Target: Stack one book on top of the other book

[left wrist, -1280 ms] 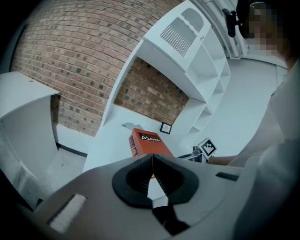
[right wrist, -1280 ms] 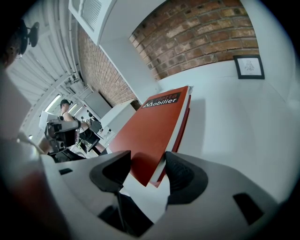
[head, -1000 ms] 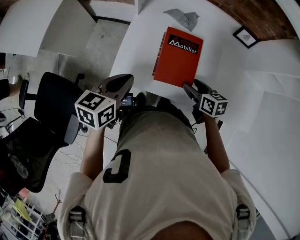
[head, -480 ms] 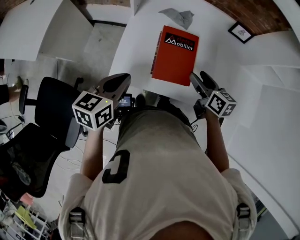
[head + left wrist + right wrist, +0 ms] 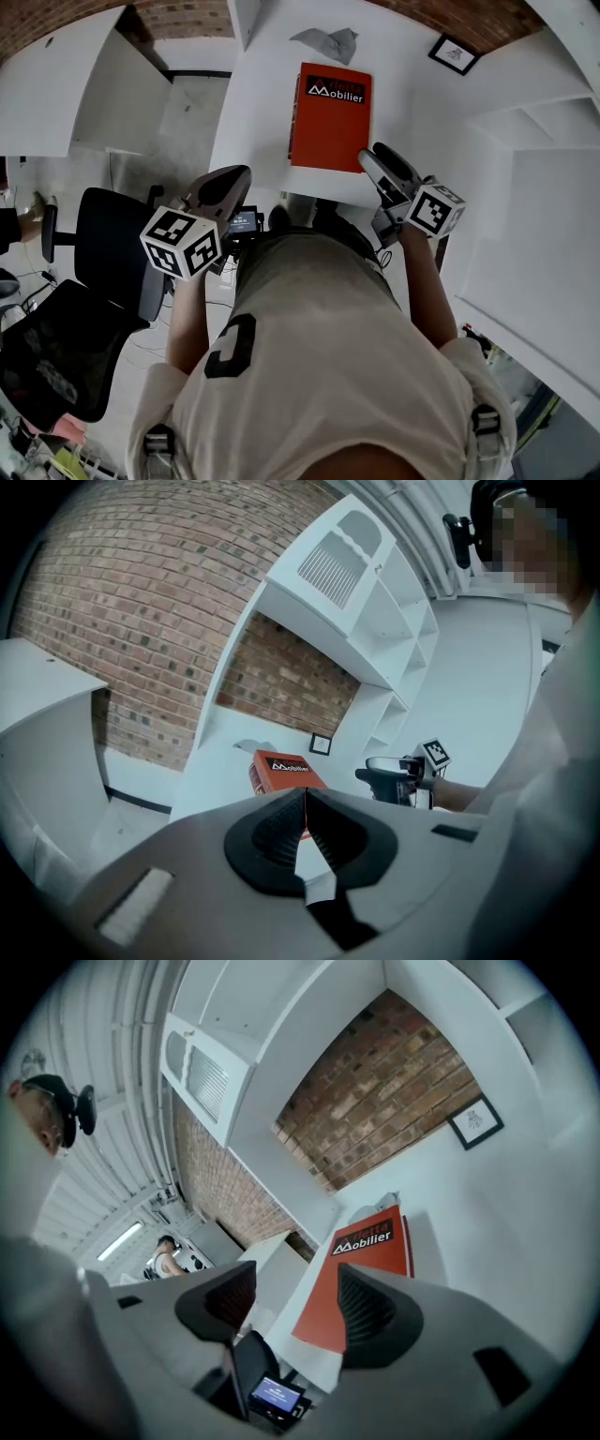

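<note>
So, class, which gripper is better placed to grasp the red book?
Probably the right gripper: its jaws are open beside the book, at its near corner. The left gripper is shut and farther off.

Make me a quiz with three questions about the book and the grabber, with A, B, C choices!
1. Where does the red book lie?
A. on the white table
B. on a black chair
C. on the floor

2. What colour is the band behind its title?
A. yellow
B. black
C. green

3. How do the jaws of the right gripper stand?
A. shut on the book
B. open, gripping nothing
C. shut together, empty

Answers:
1. A: the head view shows it flat on the tabletop.
2. B: the white letters sit on a black strip across the cover's top.
3. B: the right gripper view shows its two pads wide apart, with the book lying on the table beyond them.
</note>
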{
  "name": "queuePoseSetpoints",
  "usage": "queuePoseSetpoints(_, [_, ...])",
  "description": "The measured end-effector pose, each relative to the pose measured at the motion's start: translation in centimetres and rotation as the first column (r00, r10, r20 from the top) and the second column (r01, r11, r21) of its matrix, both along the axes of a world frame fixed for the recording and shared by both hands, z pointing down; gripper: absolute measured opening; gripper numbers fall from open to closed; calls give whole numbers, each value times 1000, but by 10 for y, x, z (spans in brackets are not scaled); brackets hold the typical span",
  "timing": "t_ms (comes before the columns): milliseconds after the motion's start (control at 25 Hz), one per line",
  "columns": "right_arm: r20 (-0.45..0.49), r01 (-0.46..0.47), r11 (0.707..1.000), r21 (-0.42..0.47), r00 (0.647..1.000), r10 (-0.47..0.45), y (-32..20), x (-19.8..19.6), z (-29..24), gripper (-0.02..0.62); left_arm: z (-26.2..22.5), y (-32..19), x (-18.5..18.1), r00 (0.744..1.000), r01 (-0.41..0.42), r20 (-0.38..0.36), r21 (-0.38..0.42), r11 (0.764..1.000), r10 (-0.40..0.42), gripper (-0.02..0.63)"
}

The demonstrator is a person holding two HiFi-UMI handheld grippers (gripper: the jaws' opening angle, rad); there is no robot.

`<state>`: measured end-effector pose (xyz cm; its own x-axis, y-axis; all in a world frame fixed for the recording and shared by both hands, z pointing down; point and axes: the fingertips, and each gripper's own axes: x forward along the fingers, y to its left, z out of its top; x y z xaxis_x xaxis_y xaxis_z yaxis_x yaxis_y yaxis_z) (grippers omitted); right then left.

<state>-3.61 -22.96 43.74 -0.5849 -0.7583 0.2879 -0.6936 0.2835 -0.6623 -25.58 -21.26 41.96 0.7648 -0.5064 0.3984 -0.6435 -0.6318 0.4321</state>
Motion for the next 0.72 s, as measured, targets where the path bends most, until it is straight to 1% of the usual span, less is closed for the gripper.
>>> queuePoseSetpoints(120, [69,4,1000,9,998,-5,12,-15,-14,255,-7,2,0,1000,-21,-13,36,999,22,5])
queuePoseSetpoints(240, [92,17,999,35,996,-20,25,-24,-28,243,-9,4,2,998,-38,-42,43,998,40,5])
queuePoseSetpoints(280, [84,16,999,47,996,-20,31,-24,-32,212,-8,5,5,998,-46,-50,38,998,48,5])
queuePoseSetpoints(440, [45,-5,997,83,999,1,50,-17,-46,46,-6,6,20,993,-83,-80,23,996,85,5])
queuePoseSetpoints(480, [42,-5,996,84,999,1,54,-17,-47,32,-7,7,23,992,-88,-88,27,996,90,5])
queuePoseSetpoints(560, [53,8,996,88,999,-13,60,-17,-50,25,-11,10,29,991,-93,-97,38,995,96,5])
queuePoseSetpoints(720, [100,77,990,117,991,-89,67,-28,-56,18,-16,17,31,994,-78,-75,55,995,82,5])
